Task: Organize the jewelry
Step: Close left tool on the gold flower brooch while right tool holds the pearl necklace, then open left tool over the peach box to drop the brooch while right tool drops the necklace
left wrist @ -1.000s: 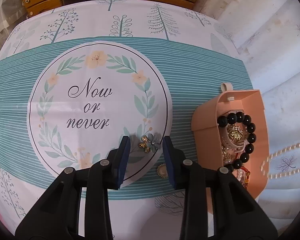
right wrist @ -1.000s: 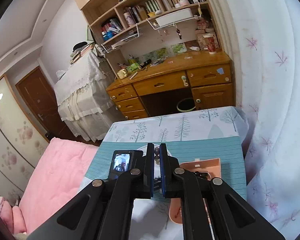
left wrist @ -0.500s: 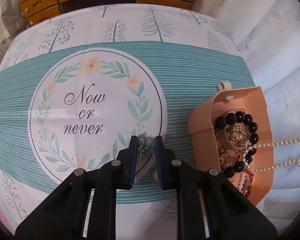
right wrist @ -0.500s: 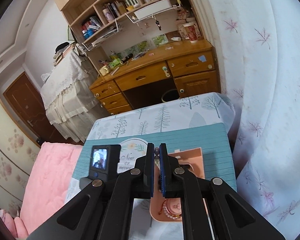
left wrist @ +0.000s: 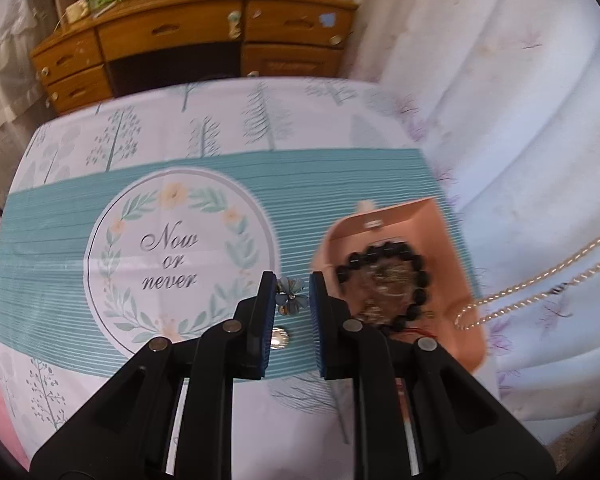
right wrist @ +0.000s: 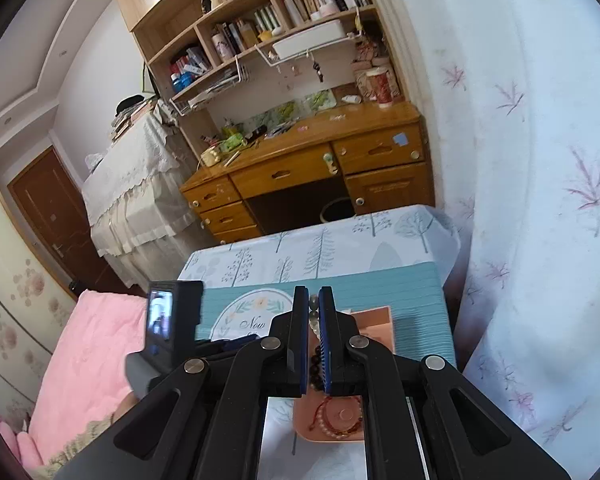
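Left hand-held gripper carries the flower brooch between part-closed jaws, above the bench beside the pink tray. It looks light, with fragile petals (grip the body). Right hand-held gripper, nearly closed, pinches the pearl strand over the tray. Motion blur hides the brooch's contact.

Blue flower brooch (lifted) beside tray
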A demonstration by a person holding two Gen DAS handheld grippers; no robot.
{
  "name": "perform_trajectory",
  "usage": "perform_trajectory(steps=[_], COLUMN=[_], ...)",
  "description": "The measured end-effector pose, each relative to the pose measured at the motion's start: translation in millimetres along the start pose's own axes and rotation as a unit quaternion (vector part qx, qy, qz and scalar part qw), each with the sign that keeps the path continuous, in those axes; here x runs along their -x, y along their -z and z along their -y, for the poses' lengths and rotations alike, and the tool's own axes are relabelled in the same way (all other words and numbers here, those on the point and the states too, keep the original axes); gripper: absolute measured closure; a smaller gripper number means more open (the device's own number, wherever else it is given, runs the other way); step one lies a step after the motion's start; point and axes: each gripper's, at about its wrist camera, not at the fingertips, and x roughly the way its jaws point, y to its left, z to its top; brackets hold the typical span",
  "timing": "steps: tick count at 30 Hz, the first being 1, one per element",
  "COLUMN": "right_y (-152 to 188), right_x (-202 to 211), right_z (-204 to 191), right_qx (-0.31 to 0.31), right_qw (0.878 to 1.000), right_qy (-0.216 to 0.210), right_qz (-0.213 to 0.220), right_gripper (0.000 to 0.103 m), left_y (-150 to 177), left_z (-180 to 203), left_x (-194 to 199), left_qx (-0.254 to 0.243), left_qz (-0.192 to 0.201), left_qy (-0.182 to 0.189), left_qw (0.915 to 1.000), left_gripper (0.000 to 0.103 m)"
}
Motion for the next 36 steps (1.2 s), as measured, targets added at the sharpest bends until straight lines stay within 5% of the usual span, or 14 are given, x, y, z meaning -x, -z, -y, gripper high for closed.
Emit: perform_trajectory(steps=[12,24,36], right_y=[22.2,70.0,86.3], right_x=[-14.3,-74.8,-113.8], right_z=[18.0,28.4,46.2], right_qx=[-0.008,0.009,-0.018], right_qw=[0.999,0.992,0.989], right_qy=[0.025,0.052,0.053], right_qz=[-0.038,-0.111,-0.138], right_gripper=[0.098,0.098,0.098], left_y=[5.9,8.9,10.2], left_z=[55.5,66.7,69.2], left_x=[-5.5,-31.2,-49.0], left_qx=[-0.046,-0.053,-0.057], left_qz=[-0.019,-0.039,-0.056], left_qy=[0.023,0.014,0.005], left_qw=[0.9985,0.9977,0.9967], left_gripper=[0.089,0.089,0.089])
